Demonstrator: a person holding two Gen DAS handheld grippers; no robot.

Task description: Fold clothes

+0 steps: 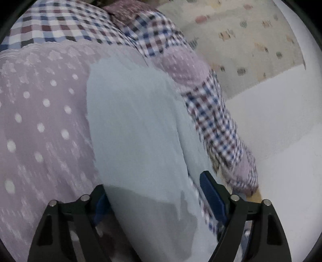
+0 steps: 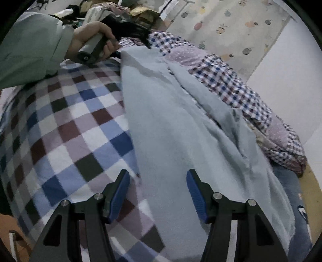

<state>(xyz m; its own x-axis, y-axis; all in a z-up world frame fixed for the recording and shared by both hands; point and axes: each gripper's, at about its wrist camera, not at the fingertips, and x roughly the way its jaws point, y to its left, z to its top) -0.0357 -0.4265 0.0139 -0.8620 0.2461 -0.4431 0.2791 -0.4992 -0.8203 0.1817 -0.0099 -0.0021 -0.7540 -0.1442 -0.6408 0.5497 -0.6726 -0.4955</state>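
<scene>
A light blue garment [image 1: 136, 125] lies stretched lengthways over a patchwork bed cover [image 2: 70, 121]. In the left wrist view my left gripper [image 1: 155, 193] stands wide open over the cloth. The cloth runs between its blue pads [image 1: 211, 191], and neither pad presses on it. In the right wrist view my right gripper [image 2: 159, 181] is open at the near end of the same garment [image 2: 171, 121], with the garment's left edge lying between the fingers. At the far end a person's hand [image 2: 90, 40] in a grey-green sleeve holds the left gripper's handle.
The bed cover has a large-check part, a small-check border [image 2: 231, 84] and a lilac dotted part [image 1: 40, 121]. Blue jeans [image 2: 287, 181] lie at the bed's right edge. A fruit-print mat [image 2: 231, 26] and pale floor [image 2: 291, 80] lie beyond. Clutter [image 2: 140, 12] sits at the back.
</scene>
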